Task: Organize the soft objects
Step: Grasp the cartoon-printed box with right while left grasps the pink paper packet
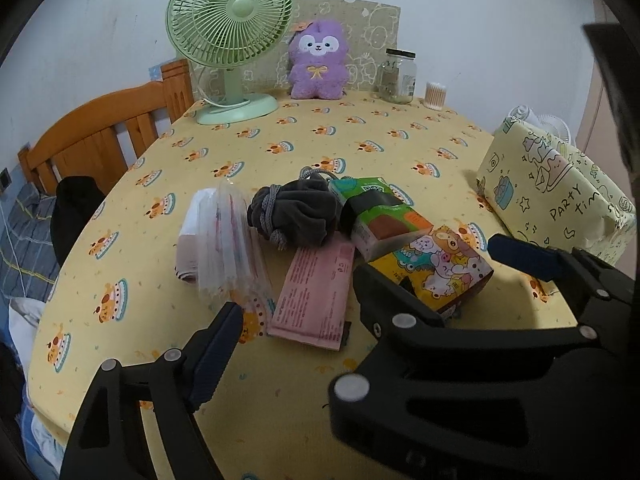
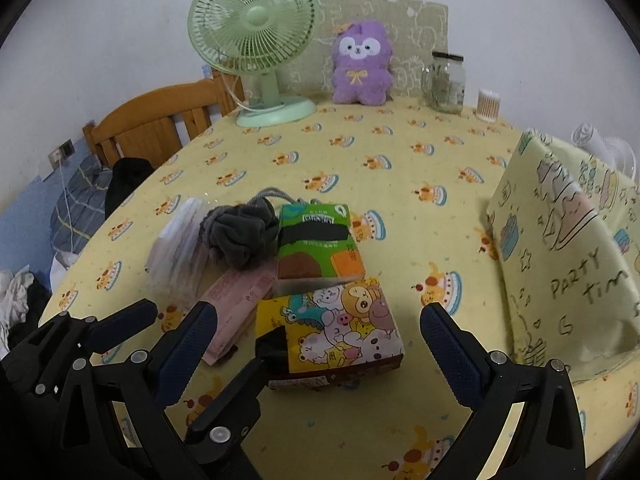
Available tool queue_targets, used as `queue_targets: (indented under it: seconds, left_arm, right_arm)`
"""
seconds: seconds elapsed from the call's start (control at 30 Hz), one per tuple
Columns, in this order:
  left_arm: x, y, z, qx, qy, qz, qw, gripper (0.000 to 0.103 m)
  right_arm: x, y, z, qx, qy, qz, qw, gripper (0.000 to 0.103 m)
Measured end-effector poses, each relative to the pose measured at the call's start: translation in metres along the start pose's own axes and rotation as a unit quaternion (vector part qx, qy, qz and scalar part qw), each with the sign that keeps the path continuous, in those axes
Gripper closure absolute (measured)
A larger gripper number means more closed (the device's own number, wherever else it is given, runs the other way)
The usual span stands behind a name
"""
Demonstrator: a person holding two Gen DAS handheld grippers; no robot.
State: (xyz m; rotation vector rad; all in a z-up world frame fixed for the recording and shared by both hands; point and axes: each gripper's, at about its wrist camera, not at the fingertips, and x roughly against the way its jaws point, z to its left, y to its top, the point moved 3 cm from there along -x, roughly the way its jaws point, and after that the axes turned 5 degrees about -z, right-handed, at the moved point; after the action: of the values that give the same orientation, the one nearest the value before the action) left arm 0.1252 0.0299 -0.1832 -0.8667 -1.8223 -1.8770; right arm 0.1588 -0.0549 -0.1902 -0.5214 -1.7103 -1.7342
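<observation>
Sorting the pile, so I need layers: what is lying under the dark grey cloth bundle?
Under the dark grey cloth bundle lies the far end of the pink packet; the clear plastic bags sit at its left. Whether anything else hides beneath it cannot be seen.

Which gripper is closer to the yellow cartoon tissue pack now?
Right. The right gripper is open with the yellow cartoon tissue pack between its fingers. The left gripper is open beside it, over the pink packet.
</observation>
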Motion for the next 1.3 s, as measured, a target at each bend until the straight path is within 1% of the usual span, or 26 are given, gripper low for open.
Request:
queue_targets:
  seconds: [0.13, 0.2, 0.27, 0.3, 0.37, 0.47, 0.53, 0.73, 0.83, 0.87, 0.93, 1.17, 1.2, 1.23, 1.27, 1.3]
  left_arm:
    - [0.001, -0.003, 0.002, 0.006, -0.002, 0.005, 1.0, 0.017]
    - [0.001, -0.005, 0.004, 0.006, 0.003, 0.013, 0.9999, 0.018]
    - [0.002, -0.007, 0.005, 0.002, 0.013, 0.016, 0.9998, 0.021]
    - [0.002, -0.007, 0.005, -0.001, 0.016, 0.017, 0.9997, 0.021]
    - [0.0, -0.009, 0.005, 0.001, 0.011, 0.021, 0.9997, 0.021]
    - [-0.002, -0.009, 0.004, 0.001, 0.012, 0.021, 0.9997, 0.021]
    - [-0.003, -0.007, 0.003, 0.002, 0.008, 0.02, 0.9998, 0.021]
    - [-0.01, 0.0, 0.0, 0.004, 0.006, 0.018, 0.9998, 0.028]
    - [-0.017, -0.001, -0.004, 0.0, 0.007, 0.027, 0.9996, 0.037]
    - [-0.02, -0.001, -0.005, 0.0, 0.007, 0.03, 0.9995, 0.038]
    - [-0.022, 0.0, -0.008, -0.002, 0.007, 0.025, 0.9997, 0.04]
    - [-0.03, 0.006, -0.016, -0.005, 0.003, 0.015, 0.9999, 0.041]
    - [-0.031, 0.006, -0.017, -0.004, 0.002, 0.012, 0.9999, 0.043]
    - [-0.03, 0.006, -0.019, -0.007, -0.001, 0.009, 0.9999, 0.053]
    - [-0.029, 0.006, -0.022, -0.01, -0.002, 0.008, 0.9999, 0.057]
    - [-0.029, 0.005, -0.023, -0.005, 0.0, 0.01, 0.9999, 0.058]
  right_arm:
    - [-0.006, -0.003, -0.001, -0.005, 0.003, 0.012, 1.0, 0.002]
    - [-0.009, -0.005, -0.002, -0.007, 0.007, 0.02, 1.0, 0.008]
    - [-0.012, -0.006, -0.002, -0.006, 0.004, 0.029, 1.0, 0.012]
    - [-0.014, -0.008, -0.002, -0.006, 0.0, 0.036, 0.999, 0.017]
    - [-0.016, -0.01, -0.003, -0.006, -0.003, 0.038, 0.999, 0.022]
    - [-0.016, -0.011, -0.003, -0.004, -0.006, 0.039, 0.999, 0.025]
    - [-0.014, -0.01, -0.004, -0.004, -0.006, 0.035, 0.999, 0.026]
    - [-0.003, -0.005, -0.01, -0.007, -0.013, 0.014, 1.0, 0.026]
    - [0.0, -0.005, -0.013, -0.004, -0.018, 0.012, 1.0, 0.026]
    - [-0.001, -0.006, -0.014, -0.004, -0.019, 0.013, 1.0, 0.026]
    - [-0.003, -0.006, -0.018, -0.006, -0.02, 0.016, 1.0, 0.026]
    - [-0.005, -0.007, -0.032, -0.033, -0.027, 0.016, 0.999, 0.026]
    - [-0.005, -0.007, -0.033, -0.036, -0.026, 0.015, 0.999, 0.026]
    - [-0.005, -0.007, -0.033, -0.036, -0.025, 0.015, 0.999, 0.026]
    - [-0.005, -0.006, -0.033, -0.036, -0.021, 0.016, 0.999, 0.026]
    - [-0.005, -0.006, -0.032, -0.034, -0.021, 0.017, 0.999, 0.026]
